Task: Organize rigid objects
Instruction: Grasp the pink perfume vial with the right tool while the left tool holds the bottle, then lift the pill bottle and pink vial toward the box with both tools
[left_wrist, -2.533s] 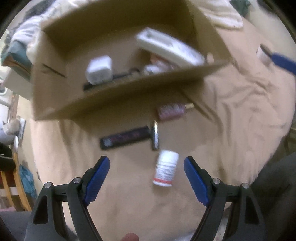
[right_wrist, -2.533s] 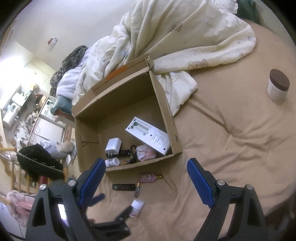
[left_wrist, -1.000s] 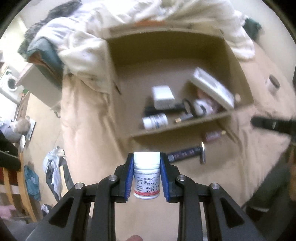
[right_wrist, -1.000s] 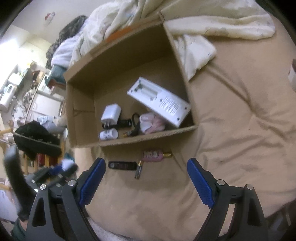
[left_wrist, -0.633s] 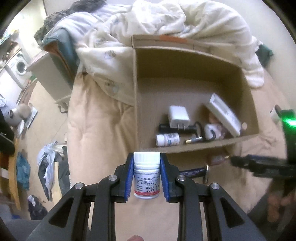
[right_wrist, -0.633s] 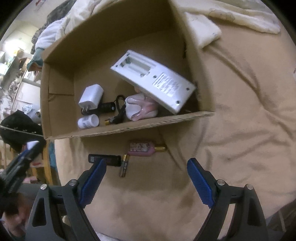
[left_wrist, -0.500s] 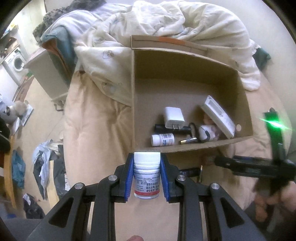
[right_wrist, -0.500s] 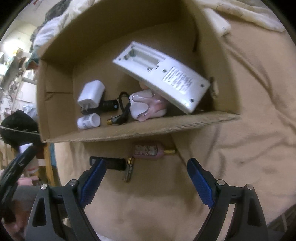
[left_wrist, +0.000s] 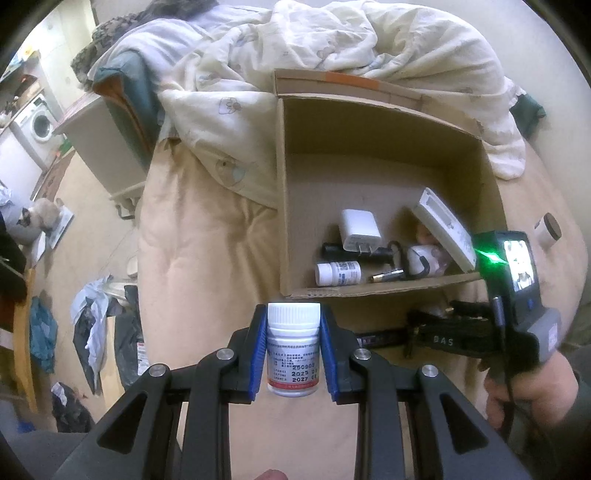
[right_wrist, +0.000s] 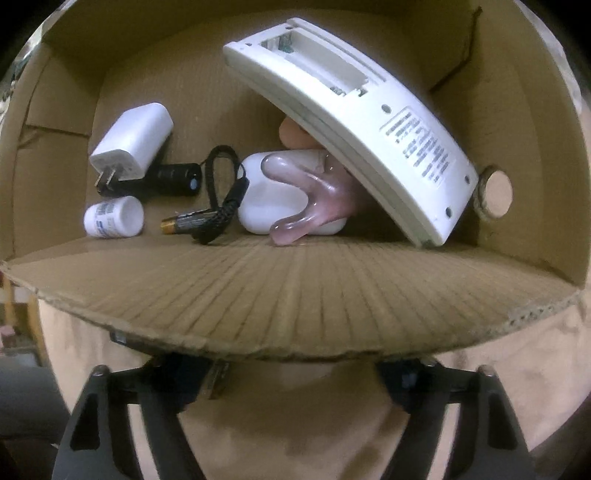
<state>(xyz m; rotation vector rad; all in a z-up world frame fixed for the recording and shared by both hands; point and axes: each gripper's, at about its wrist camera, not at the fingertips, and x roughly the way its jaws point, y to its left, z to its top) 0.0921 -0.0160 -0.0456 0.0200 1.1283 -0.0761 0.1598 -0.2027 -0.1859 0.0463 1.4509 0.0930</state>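
The left tongs are clamped on a white pill bottle, held upright above the tan bed sheet just in front of the open cardboard box. The right tongs reach low under the box's near flap, their tips hidden, so whether they are apart or together cannot be told. Inside the box lie a white charger plug, a small white bottle, a battery and a white remote leaning over a white-and-pink case.
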